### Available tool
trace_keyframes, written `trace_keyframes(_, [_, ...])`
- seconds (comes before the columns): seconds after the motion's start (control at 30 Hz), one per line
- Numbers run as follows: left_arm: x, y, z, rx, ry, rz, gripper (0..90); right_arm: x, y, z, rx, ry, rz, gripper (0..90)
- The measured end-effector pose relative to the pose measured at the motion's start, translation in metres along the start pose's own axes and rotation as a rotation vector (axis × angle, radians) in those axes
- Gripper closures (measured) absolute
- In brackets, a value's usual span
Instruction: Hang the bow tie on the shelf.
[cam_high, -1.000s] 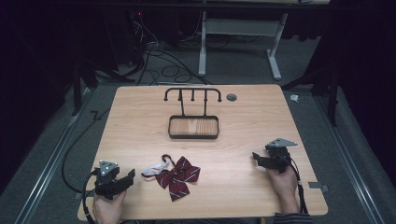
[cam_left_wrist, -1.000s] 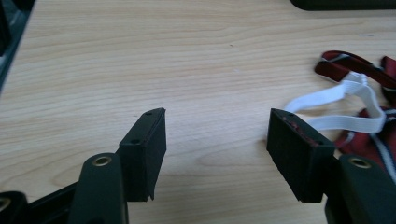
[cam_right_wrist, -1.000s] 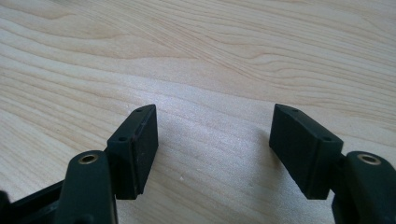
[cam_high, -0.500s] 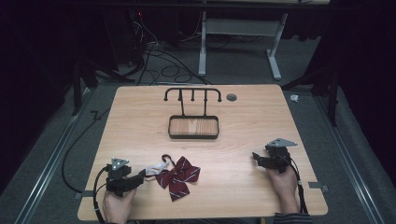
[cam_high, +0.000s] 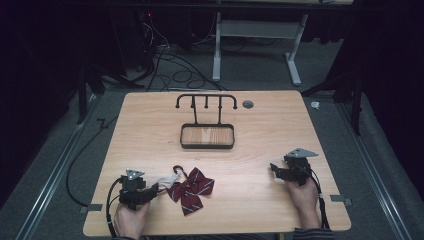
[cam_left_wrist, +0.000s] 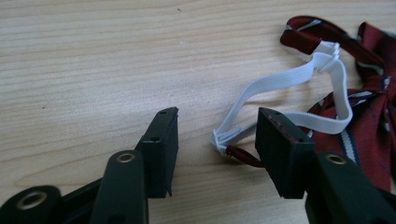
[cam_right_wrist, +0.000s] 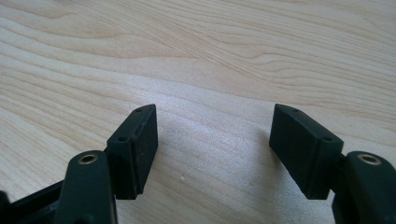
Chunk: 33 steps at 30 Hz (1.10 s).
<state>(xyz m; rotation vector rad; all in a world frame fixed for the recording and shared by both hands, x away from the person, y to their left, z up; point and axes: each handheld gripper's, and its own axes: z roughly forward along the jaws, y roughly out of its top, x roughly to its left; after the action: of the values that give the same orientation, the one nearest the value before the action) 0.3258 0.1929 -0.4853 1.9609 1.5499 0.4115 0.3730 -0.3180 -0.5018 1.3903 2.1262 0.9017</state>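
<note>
A dark red striped bow tie lies near the table's front edge, left of centre, with a white elastic strap trailing to its left. My left gripper is open right at that strap. In the left gripper view the strap's stitched end lies between the two jaws, close to the right one, and the bow tie spreads beyond. My right gripper rests at the front right, open, with bare wood between its jaws.
A black wire stand with several hooks rises over a small wood-bottomed tray at the middle of the table. A grey round plug sits in the tabletop behind it. Cables run over the floor beyond.
My left gripper has moved right along the front edge to the bow tie's strap. The right gripper has stayed put.
</note>
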Motion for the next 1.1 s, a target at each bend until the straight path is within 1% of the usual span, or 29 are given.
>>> trace_keyframes(0.1, [-0.001,-0.001,0.002,0.013,0.012,0.015,55.3,0.000,0.000,0.000,0.000,0.000,0.000,33.9])
trace_keyframes(0.2, [-0.002,-0.002,0.002,0.012,0.024,0.045,62.2,0.000,0.000,0.000,0.000,0.000,0.000,33.9])
trace_keyframes(0.23, [-0.003,-0.002,0.002,0.011,0.030,0.056,64.6,0.000,0.000,0.000,0.000,0.000,0.000,34.0])
trace_keyframes(0.27, [-0.004,-0.002,0.002,0.013,0.038,0.072,72.0,0.000,0.000,0.000,0.000,0.000,0.000,33.9])
trace_keyframes(0.3, [-0.005,-0.003,0.002,0.014,0.042,0.085,72.0,0.000,0.000,0.000,0.000,0.000,0.000,33.9])
trace_keyframes(0.33, [-0.006,-0.002,0.002,0.021,0.046,0.107,73.8,0.000,0.000,0.000,0.000,0.000,0.000,33.9])
trace_keyframes(0.4, [-0.006,-0.001,0.003,0.024,0.036,0.113,76.9,0.000,0.000,0.000,0.000,-0.002,0.000,34.0])
trace_keyframes(0.47, [-0.005,0.000,0.003,0.026,0.023,0.109,79.9,0.001,0.000,0.000,0.000,-0.002,-0.001,34.0])
trace_keyframes(0.53, [-0.003,0.000,0.004,0.026,-0.004,0.113,84.2,0.001,0.000,0.000,0.000,-0.001,0.001,34.0])
trace_keyframes(0.63, [-0.003,0.003,0.003,0.023,-0.022,0.129,84.6,0.001,0.000,0.000,0.000,-0.001,0.000,34.0])
trace_keyframes(0.73, [-0.004,0.010,-0.002,-0.002,-0.029,0.145,84.8,0.001,0.000,0.000,0.000,-0.001,0.000,34.0])
trace_keyframes(0.83, [-0.007,0.023,-0.011,-0.042,-0.035,0.181,84.9,0.001,0.000,0.000,0.000,-0.001,0.001,34.0])
trace_keyframes(0.9, [-0.009,0.031,-0.015,-0.057,-0.043,0.204,84.9,0.001,0.000,0.000,0.000,-0.001,0.000,34.0])
trace_keyframes(0.93, [-0.011,0.036,-0.018,-0.069,-0.058,0.212,84.9,0.001,0.000,0.000,0.000,-0.001,0.000,34.1])
trace_keyframes(1.0, [-0.013,0.045,-0.022,-0.084,-0.115,0.218,84.8,0.001,0.000,0.000,0.000,-0.001,0.000,34.0])
trace_keyframes(1.03, [-0.014,0.048,-0.023,-0.089,-0.123,0.220,84.8,0.001,0.000,0.000,0.000,-0.001,0.000,34.0])
trace_keyframes(1.1, [-0.018,0.056,-0.027,-0.094,-0.125,0.246,84.8,0.001,0.000,0.000,0.000,0.000,0.000,34.0])
